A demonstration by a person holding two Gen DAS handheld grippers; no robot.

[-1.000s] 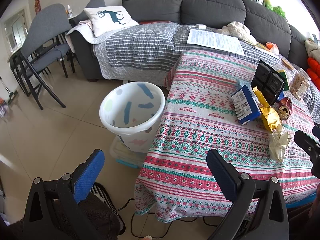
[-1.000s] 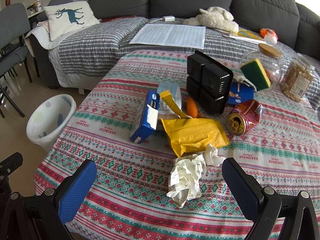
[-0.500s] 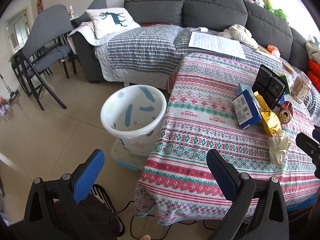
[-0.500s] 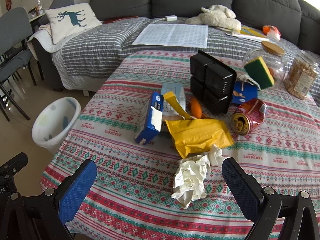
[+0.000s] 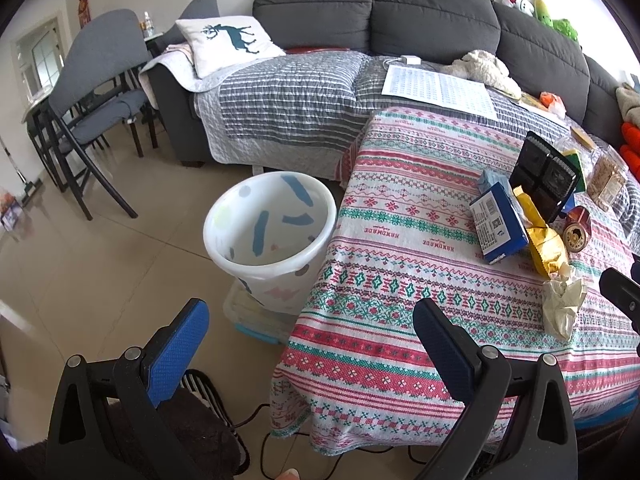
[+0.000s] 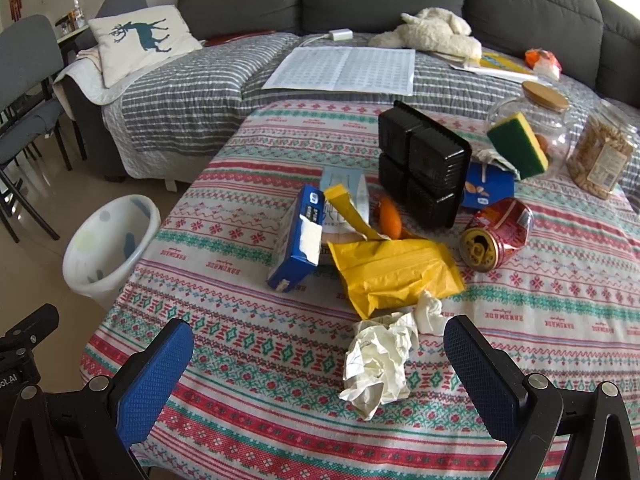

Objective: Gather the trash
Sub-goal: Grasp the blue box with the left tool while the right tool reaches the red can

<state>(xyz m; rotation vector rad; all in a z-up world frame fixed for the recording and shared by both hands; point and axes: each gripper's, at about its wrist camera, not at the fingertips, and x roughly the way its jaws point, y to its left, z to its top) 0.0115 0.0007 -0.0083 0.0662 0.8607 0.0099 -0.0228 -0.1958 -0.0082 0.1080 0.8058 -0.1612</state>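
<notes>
Trash lies heaped on the patterned bench (image 6: 224, 344): crumpled paper (image 6: 380, 364) nearest us, touching a yellow pouch (image 6: 396, 276), with a blue box (image 6: 298, 240) and a crushed can (image 6: 498, 234) beyond. The white bin (image 5: 270, 232) stands on the floor just beside the bench's left edge. Our right claw (image 6: 318, 364) hangs released before the paper; our left claw (image 5: 310, 344) is released too, grasping nothing. We judge the paper could spring loose from a shallow pinch, or the loose cloth could bunch between the pads and drag the pile.
</notes>
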